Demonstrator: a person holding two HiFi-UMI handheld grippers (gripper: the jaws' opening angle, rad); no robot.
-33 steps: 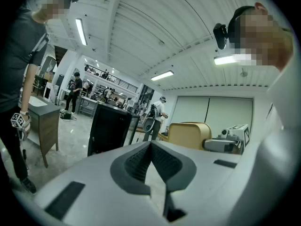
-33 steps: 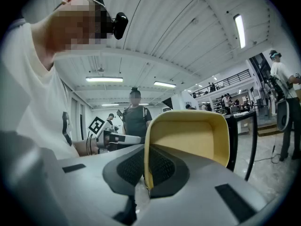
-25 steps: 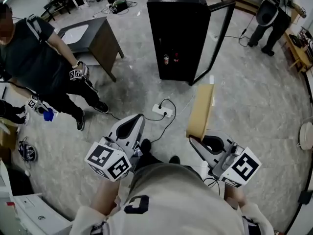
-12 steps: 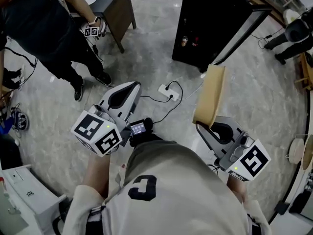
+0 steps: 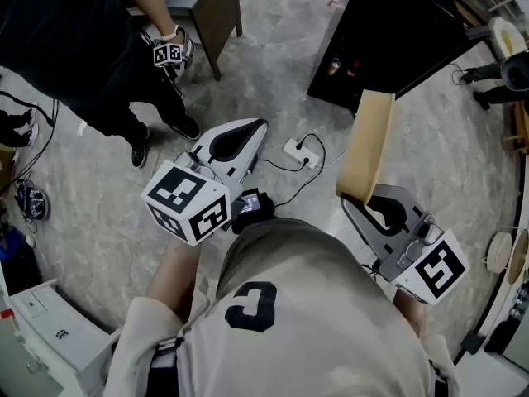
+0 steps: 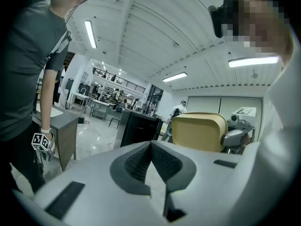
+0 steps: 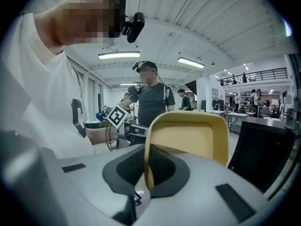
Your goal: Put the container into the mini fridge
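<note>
Marble floor [image 5: 99, 213] of an open hall | mini fridge [image 5: 397, 23] at 12 o'clock, front open toward you | container [image 5: 369, 143] held on edge, your right gripper [image 5: 356, 203] clenched on its rim, long axis pointing 12 o'clock at the fridge | left gripper [image 5: 253, 131] at 10 o'clock, jaws together, empty; right is nearer.

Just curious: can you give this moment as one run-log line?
right claw: shut on yellow container | left claw: shut, empty | mini fridge: ahead, not reached
</note>
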